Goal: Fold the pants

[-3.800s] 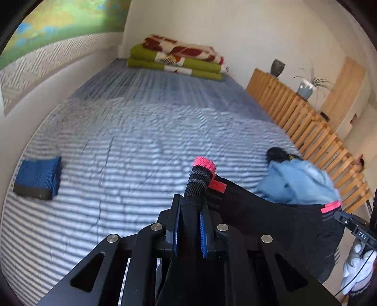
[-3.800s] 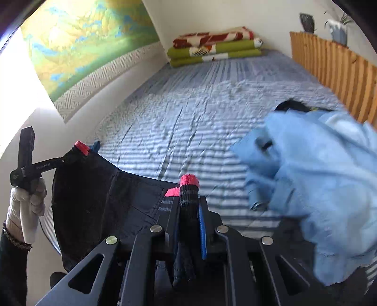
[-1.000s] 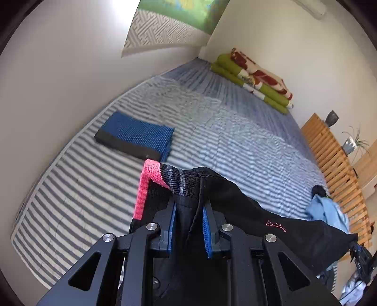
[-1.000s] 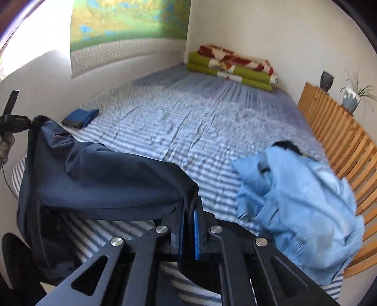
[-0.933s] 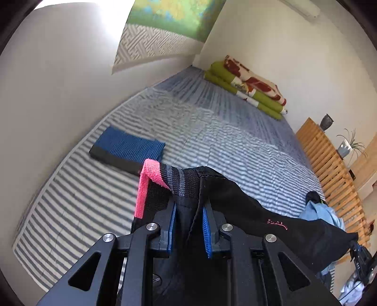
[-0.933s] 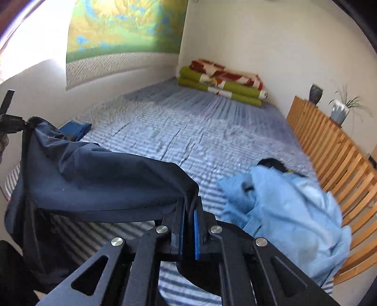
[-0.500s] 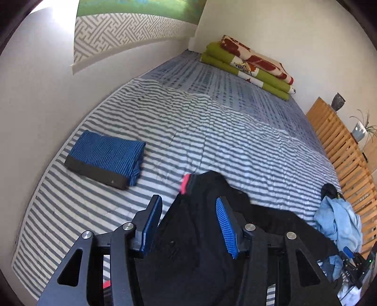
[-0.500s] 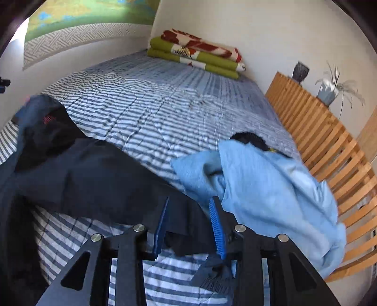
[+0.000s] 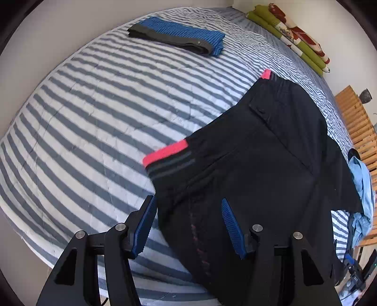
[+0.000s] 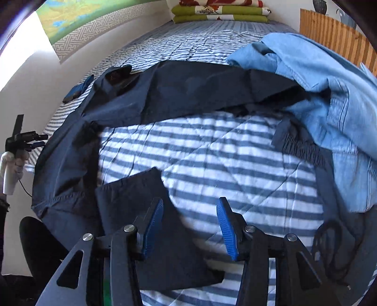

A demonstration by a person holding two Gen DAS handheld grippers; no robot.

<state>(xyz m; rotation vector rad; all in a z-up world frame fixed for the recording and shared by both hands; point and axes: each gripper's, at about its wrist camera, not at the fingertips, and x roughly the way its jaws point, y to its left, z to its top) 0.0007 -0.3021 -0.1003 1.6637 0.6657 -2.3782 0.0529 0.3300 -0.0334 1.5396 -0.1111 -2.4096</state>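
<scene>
The dark pants (image 9: 254,150) lie spread on the striped bedsheet (image 9: 99,113), released from both tools; in the left wrist view the pink-edged waistband (image 9: 165,153) faces the camera and the fabric runs away toward the wooden slatted frame (image 9: 355,122); the left gripper (image 9: 188,223) has just been opening, its blue pads (image 9: 145,226) now stand apart, and the cloth lies under and between them without being pressed; in the right wrist view the pants (image 10: 183,94) form an arc across the bedsheet (image 10: 235,164), with one loose flap of dark cloth lying near the camera; the right gripper (image 10: 189,226) has likewise just been opening, its jaws are apart, and the left pad (image 10: 153,226) hangs over that flap while the right pad is over bare sheet, gripping nothing; a light blue garment (image 10: 329,94) is heaped beside the pants and overlaps their far edge; a folded blue striped cloth (image 9: 179,37) rests well apart near the wall; folded green and red bedding (image 10: 221,10) sits at the head of the bed; the left hand (image 10: 14,162) with its tool appears at the left edge of the right wrist view.
</scene>
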